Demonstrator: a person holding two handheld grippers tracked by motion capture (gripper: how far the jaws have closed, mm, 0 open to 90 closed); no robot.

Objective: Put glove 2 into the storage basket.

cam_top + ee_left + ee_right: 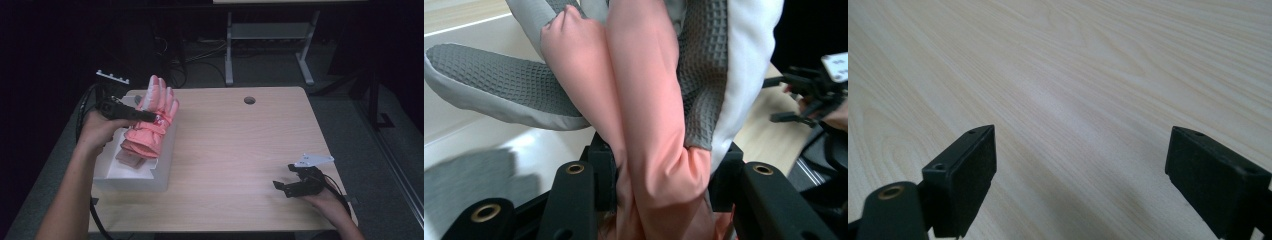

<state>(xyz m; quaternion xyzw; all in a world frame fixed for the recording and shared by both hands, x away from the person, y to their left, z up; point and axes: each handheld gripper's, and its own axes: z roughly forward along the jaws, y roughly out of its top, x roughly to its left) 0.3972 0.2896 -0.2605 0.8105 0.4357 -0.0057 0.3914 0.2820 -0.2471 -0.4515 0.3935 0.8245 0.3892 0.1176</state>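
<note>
The left tongs [150,117] are clamping the pink glove [155,112] above its white box [150,175] (packing unfinished, I judge), while the right tongs [281,188] are idling apart over the bench [240,145].

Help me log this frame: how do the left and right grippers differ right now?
The left gripper is shut on the pink glove above the white box; the right gripper is open and holds nothing. The left is raised; the right sits low over the bare table. Both are black and hand-held.
</note>
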